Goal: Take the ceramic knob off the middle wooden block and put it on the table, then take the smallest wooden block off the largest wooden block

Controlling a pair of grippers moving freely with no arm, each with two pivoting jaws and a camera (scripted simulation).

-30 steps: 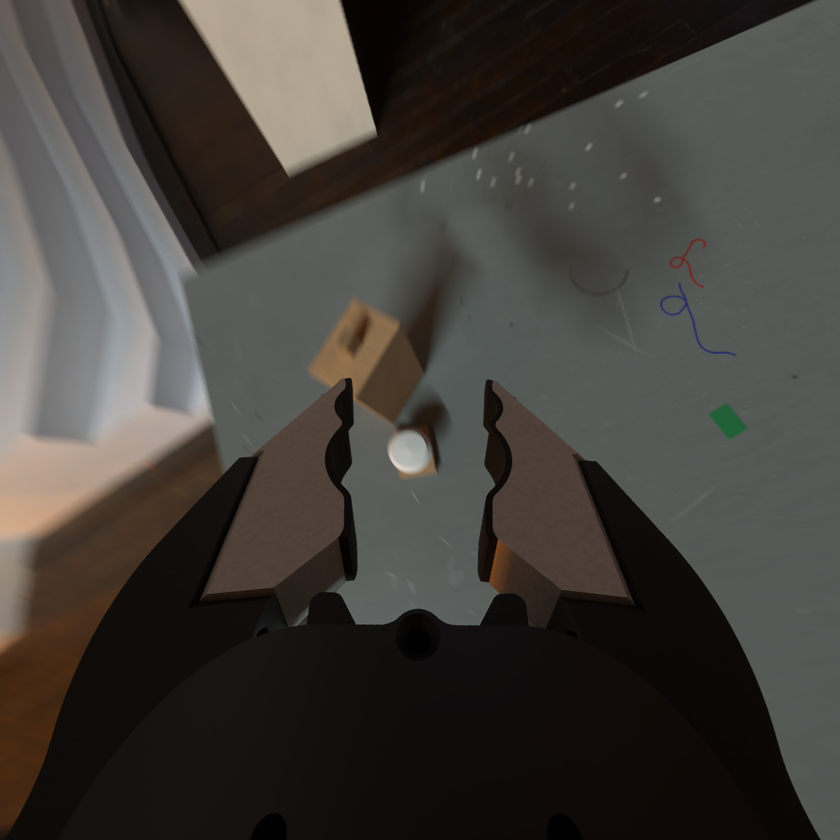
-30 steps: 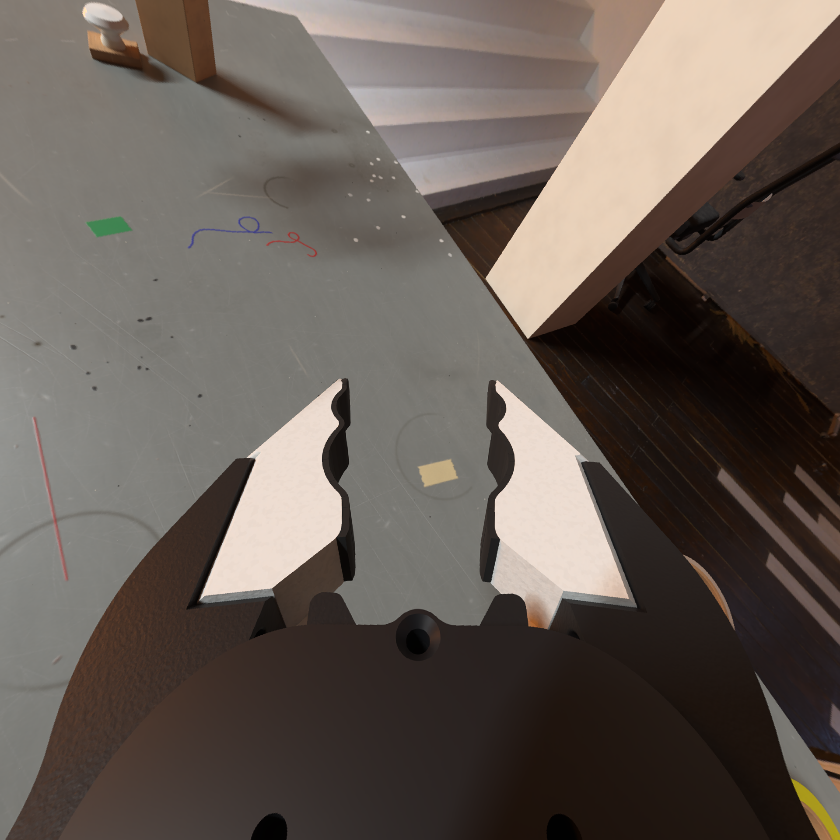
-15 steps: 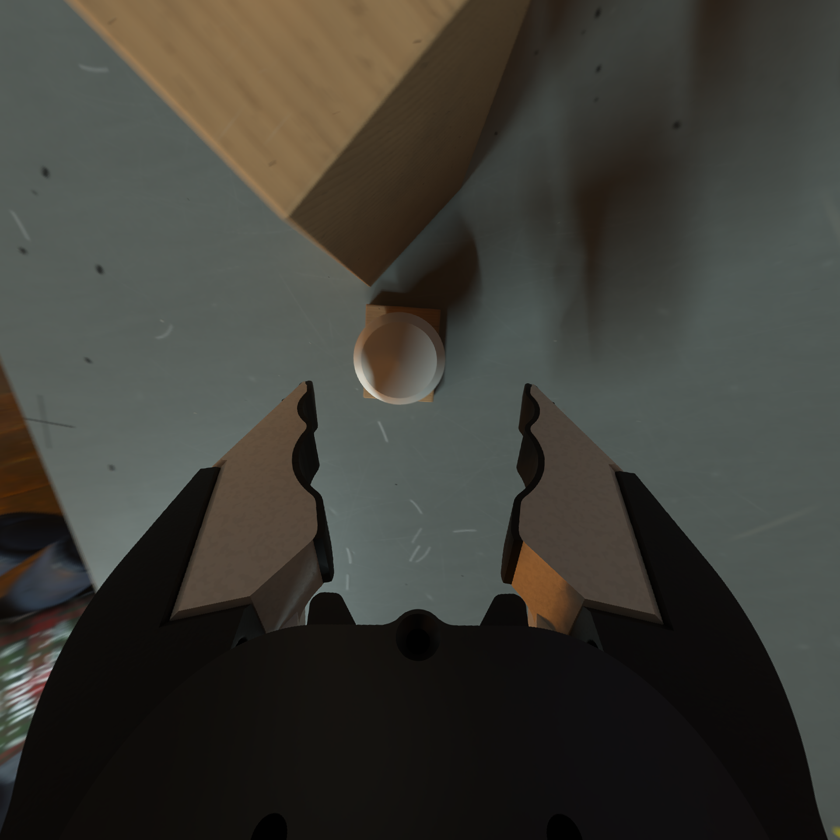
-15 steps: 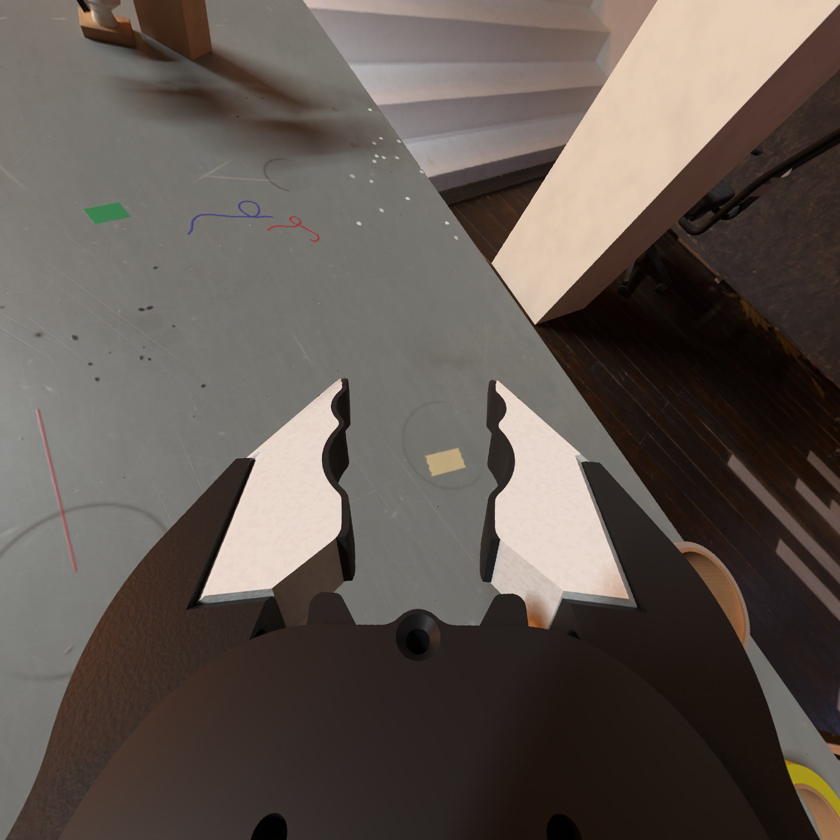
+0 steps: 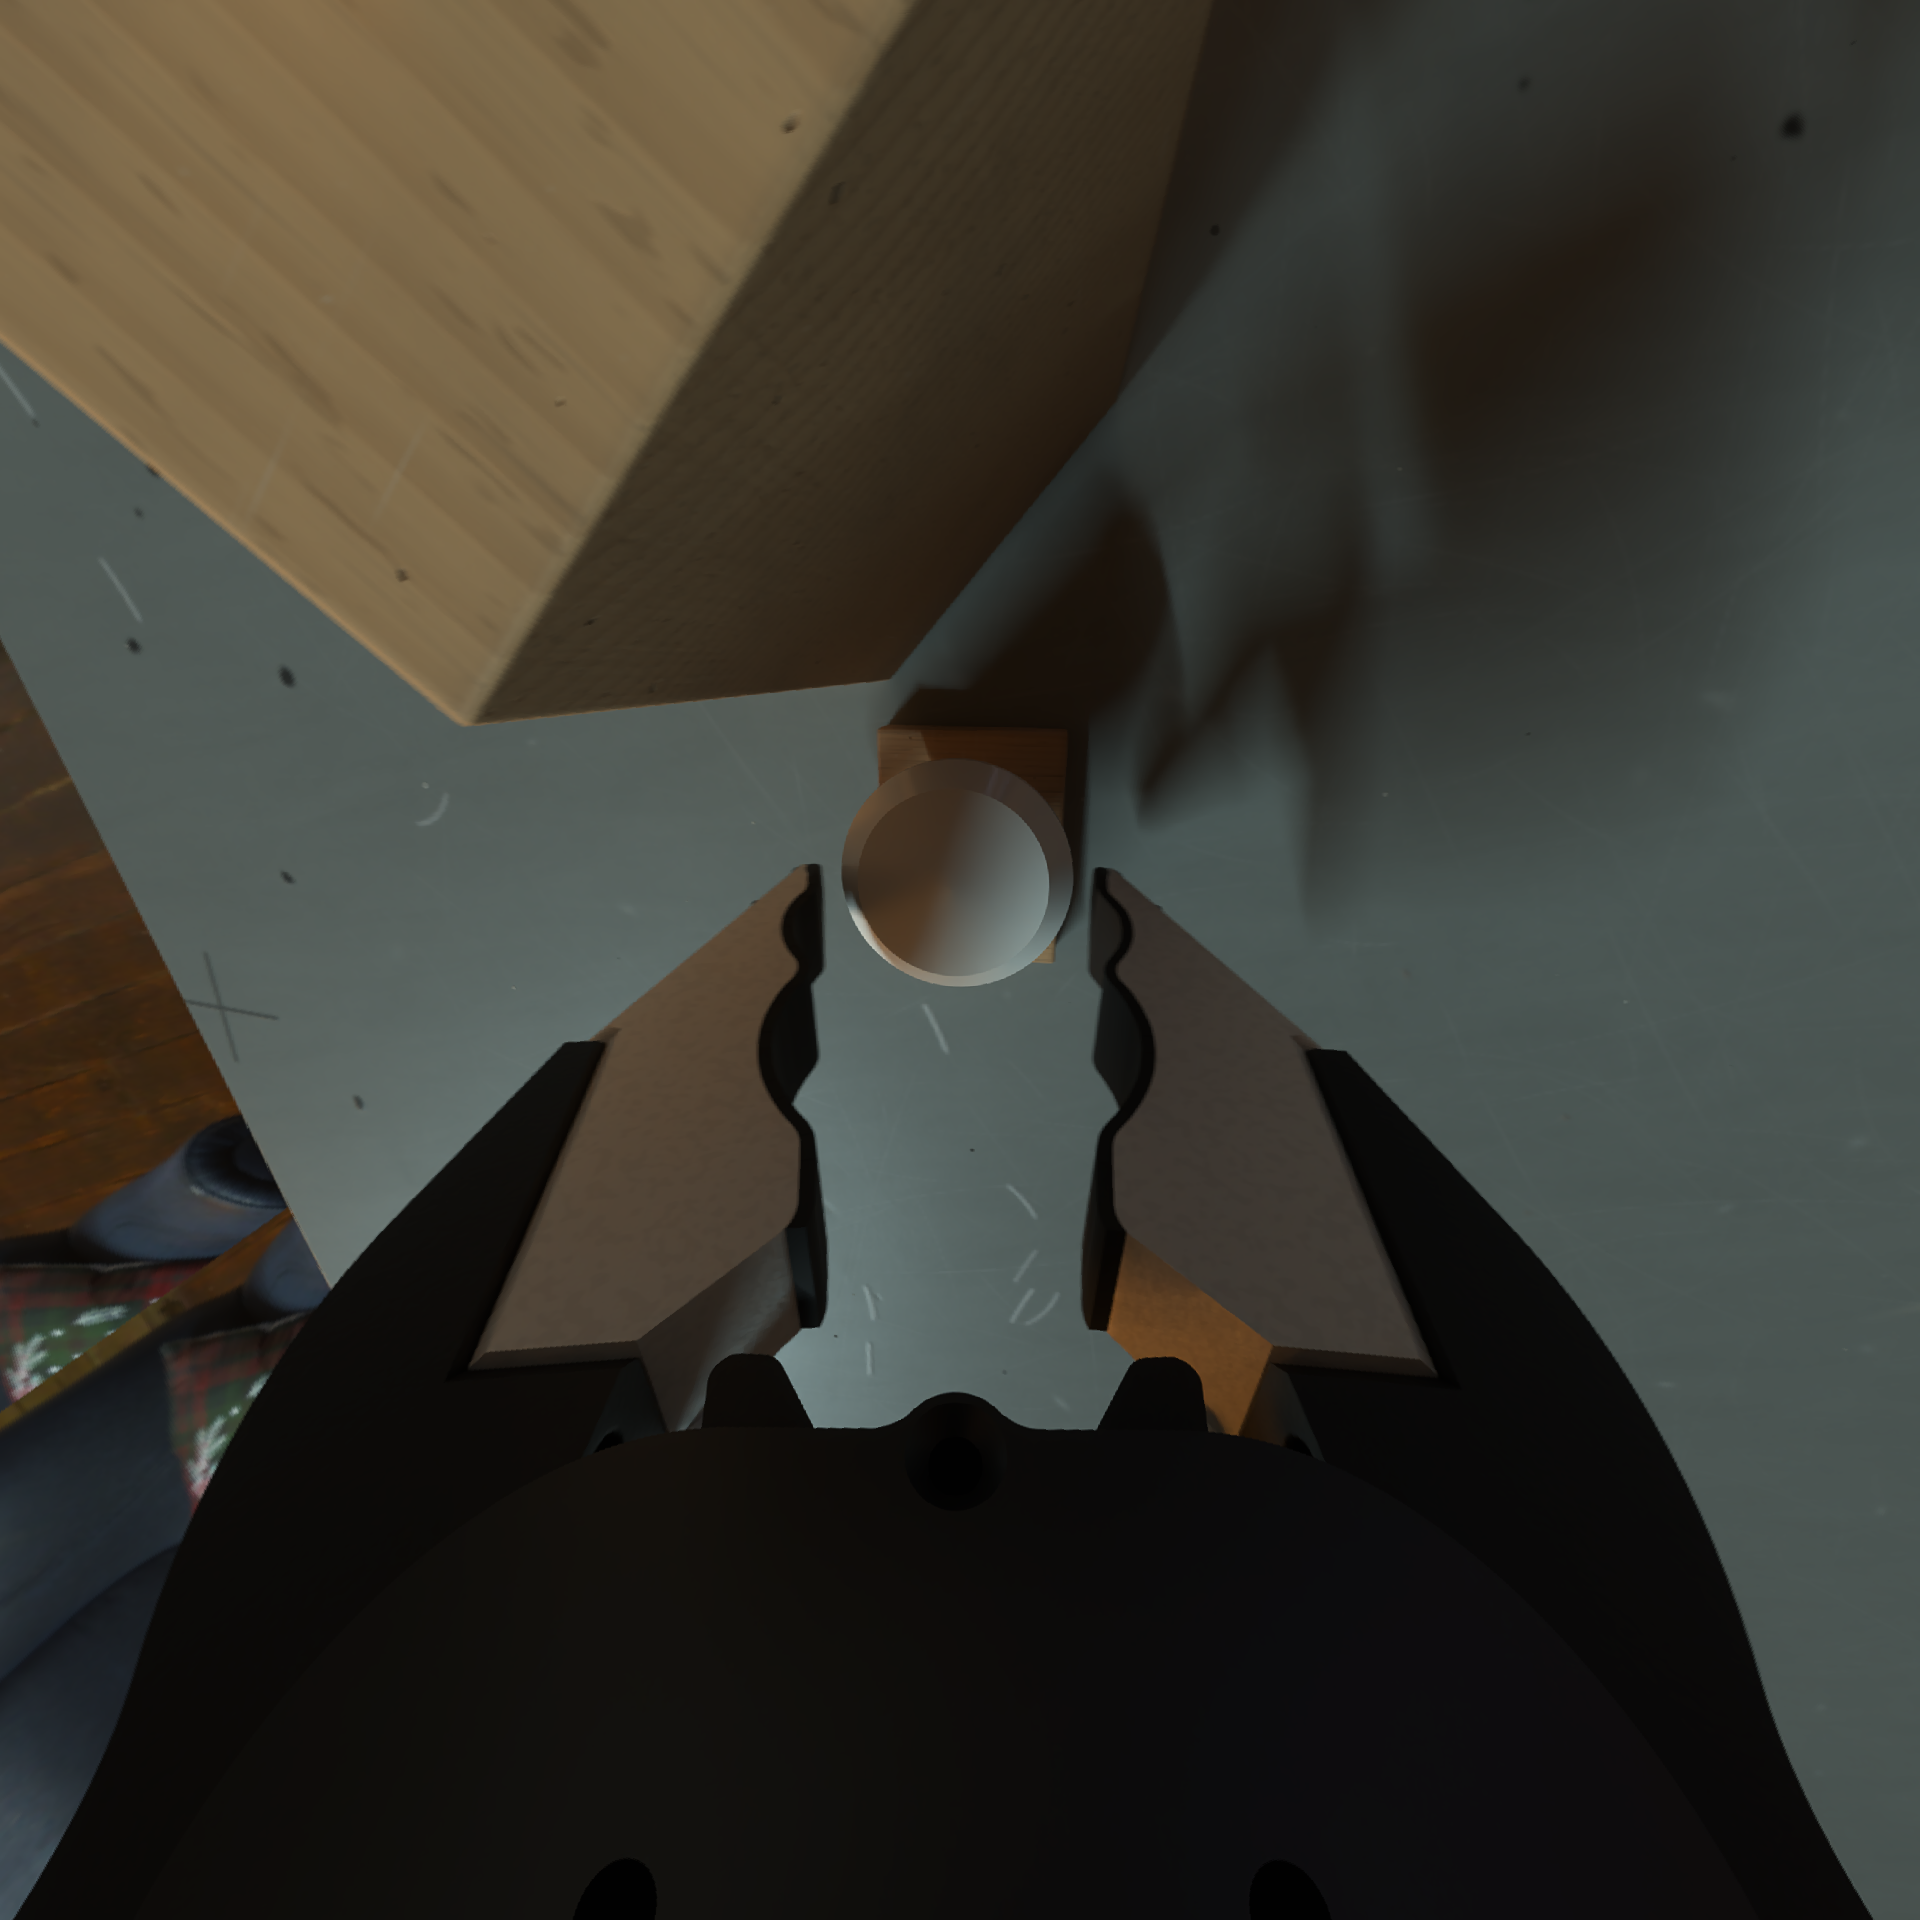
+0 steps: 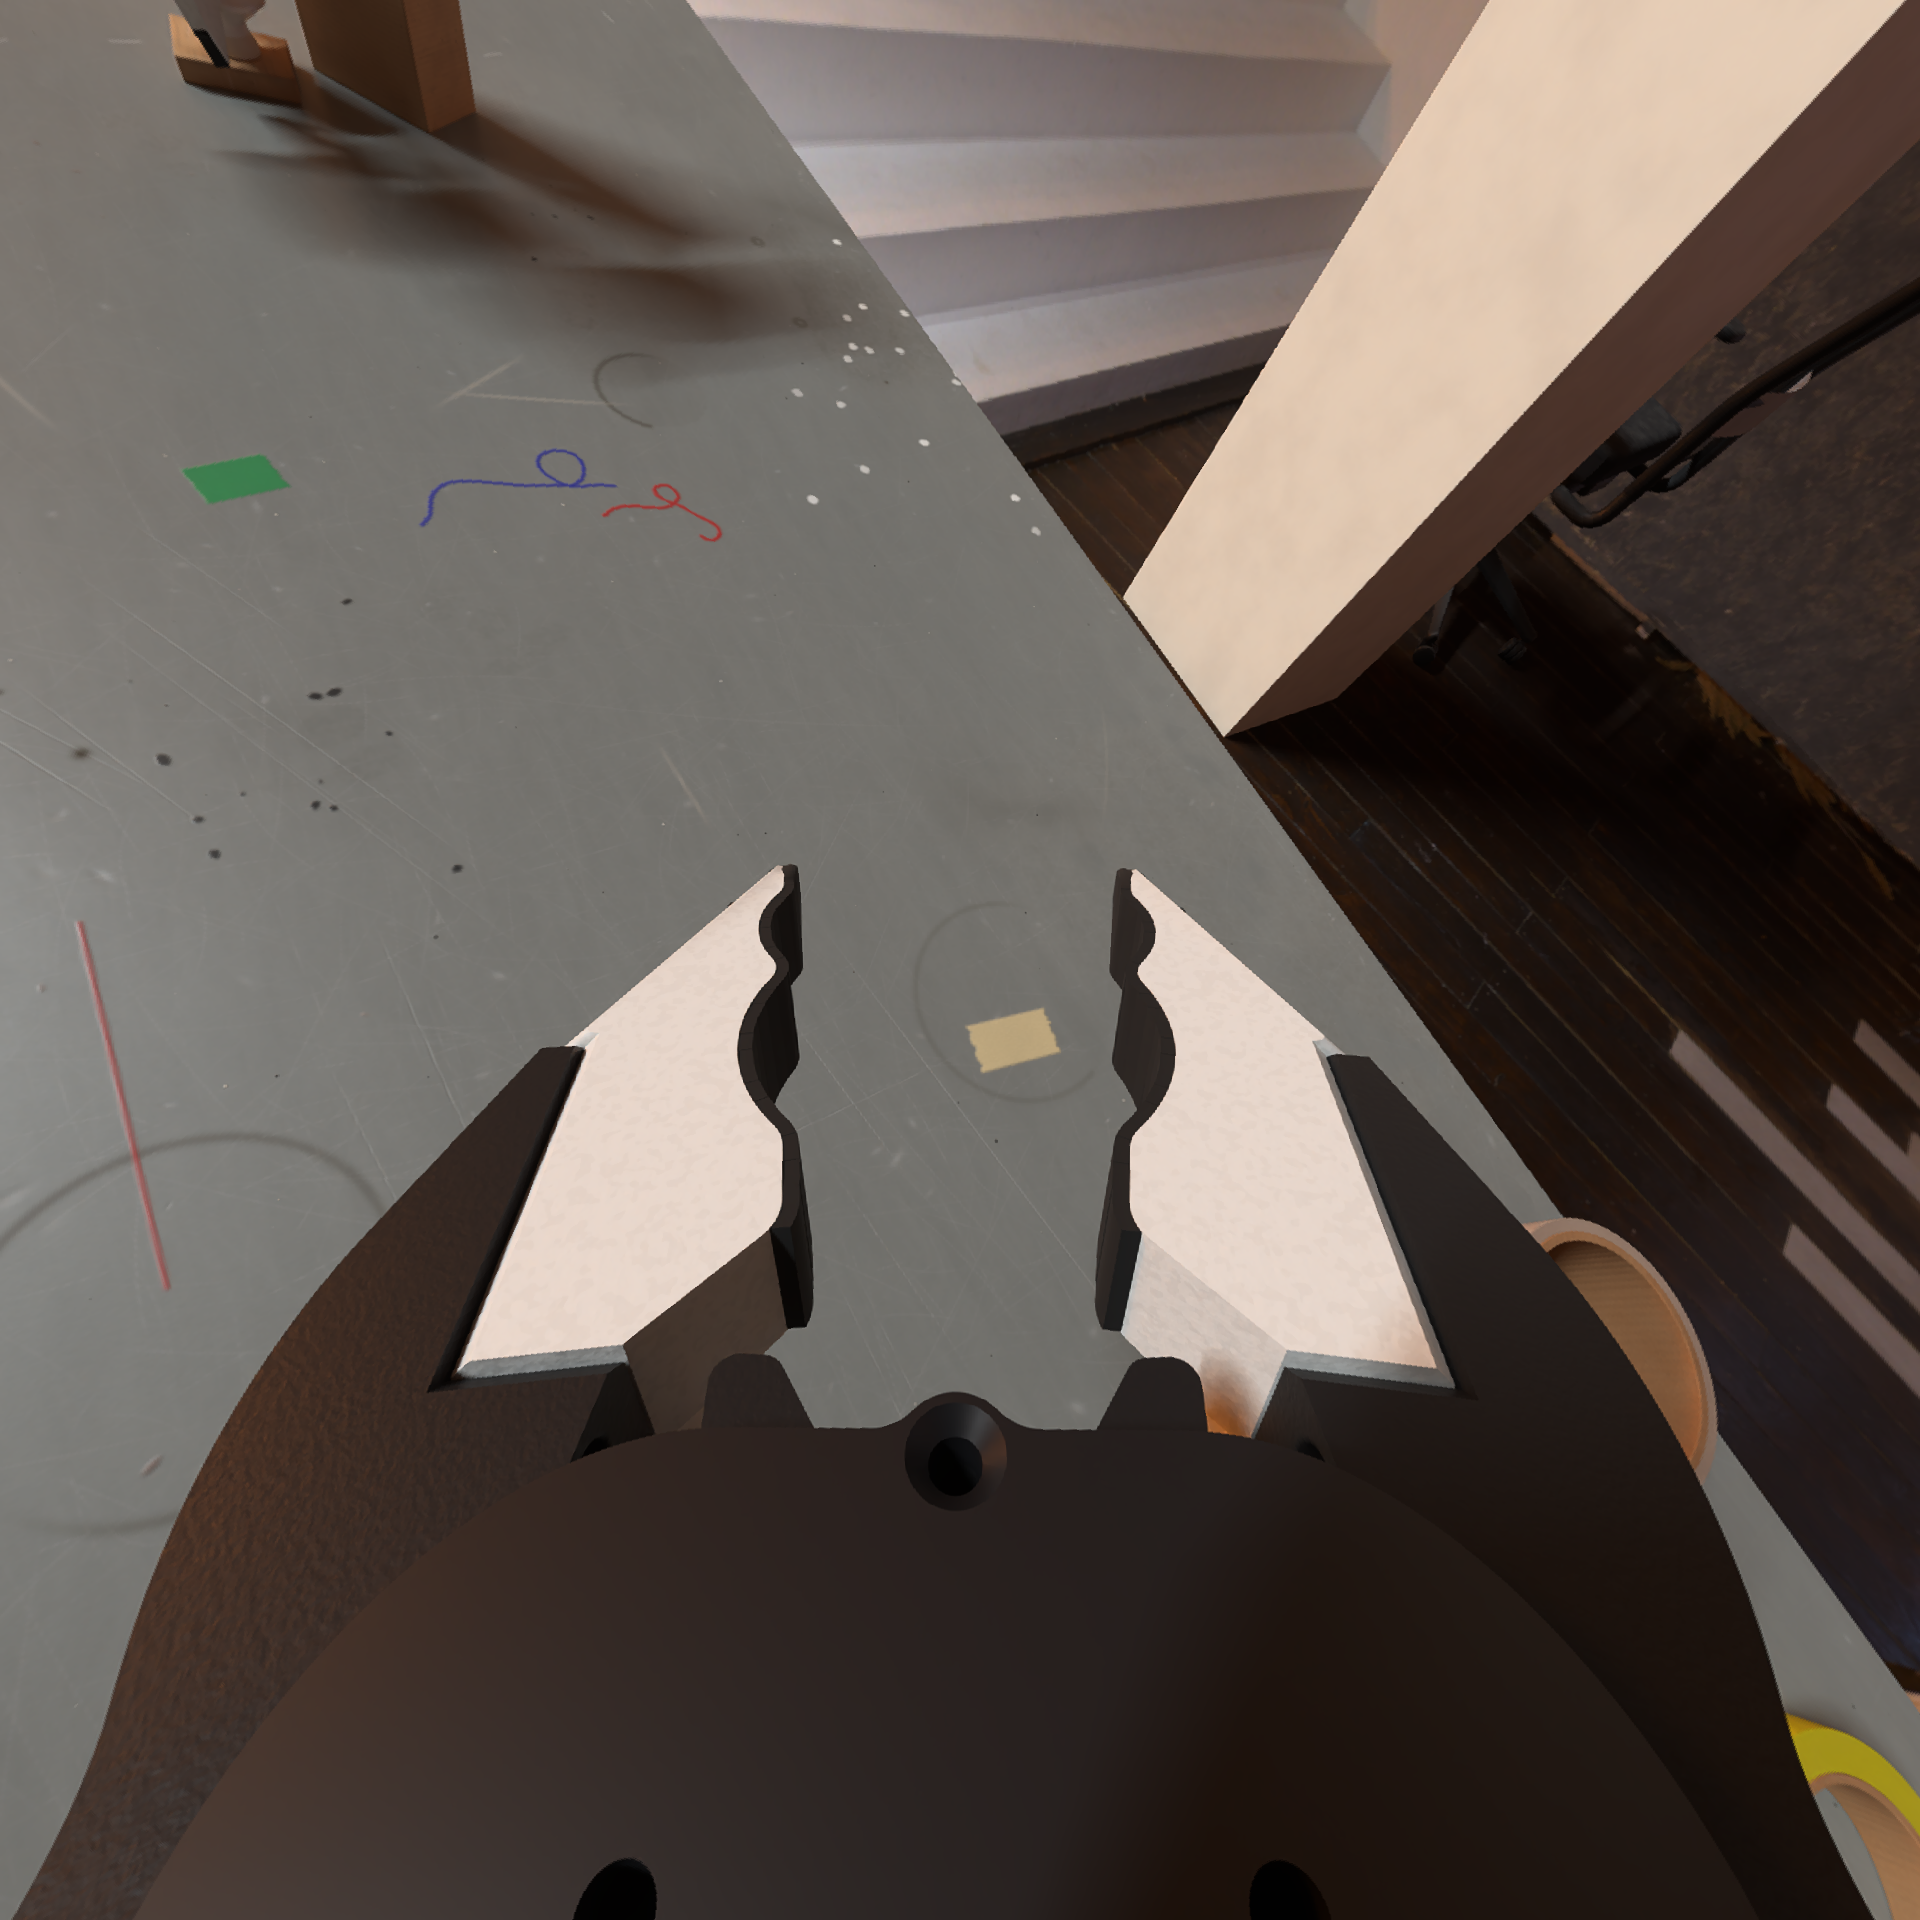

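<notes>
The left gripper (image 5: 954, 894) has dropped closer in the last half second; its jaws, open wide, now flank the white ceramic knob (image 5: 956, 871), which sits on its small wooden block (image 5: 1049, 753) on the grey worktop (image 5: 1558, 935). A grasp looks imminent. The right gripper (image 6: 954, 883) hangs open and empty.

No readable text, labels, brands or numbers; only pen scribbles (image 6: 566, 488) on table (image 6: 520, 727).

My left wrist view was dim, with soft, smeared shadows across the table (image 5: 1558, 1039). My right wrist view was brighter and sharp; edge lines bowed from wide-angle distortion.
</notes>
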